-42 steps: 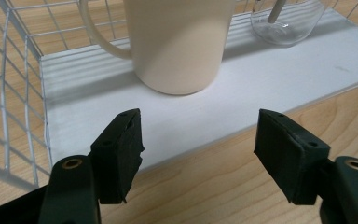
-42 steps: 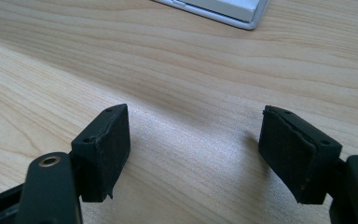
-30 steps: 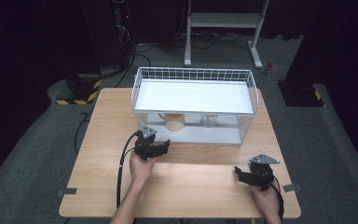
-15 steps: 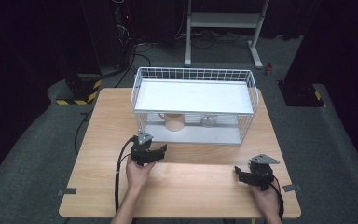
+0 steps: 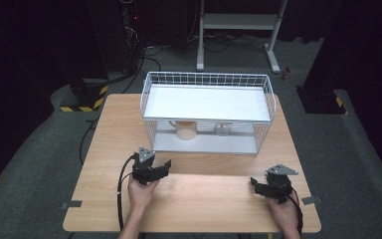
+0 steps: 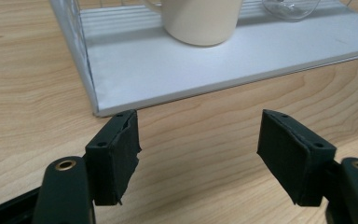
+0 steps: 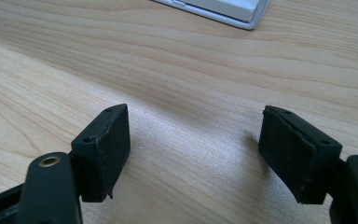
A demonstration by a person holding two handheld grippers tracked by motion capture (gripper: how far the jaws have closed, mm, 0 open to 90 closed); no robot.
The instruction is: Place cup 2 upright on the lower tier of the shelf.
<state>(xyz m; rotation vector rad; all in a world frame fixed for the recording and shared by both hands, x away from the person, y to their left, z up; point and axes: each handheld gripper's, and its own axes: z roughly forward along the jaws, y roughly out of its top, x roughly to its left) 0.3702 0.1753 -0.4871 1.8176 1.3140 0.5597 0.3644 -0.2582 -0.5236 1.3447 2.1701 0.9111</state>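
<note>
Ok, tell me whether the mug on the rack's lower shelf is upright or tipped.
Upright: the mug stands on its base on the lower shelf, walls vertical.

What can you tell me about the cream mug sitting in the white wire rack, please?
The mug is cream or off-white with a smooth, glossy, ceramic-looking wall and a handle on its left side in the high view. It stands upright on the lower shelf of the white wire rack, under the upper shelf, left of centre. A clear glass item stands apart to its right. Nothing else touches it; its rim and inside are hidden.
</note>
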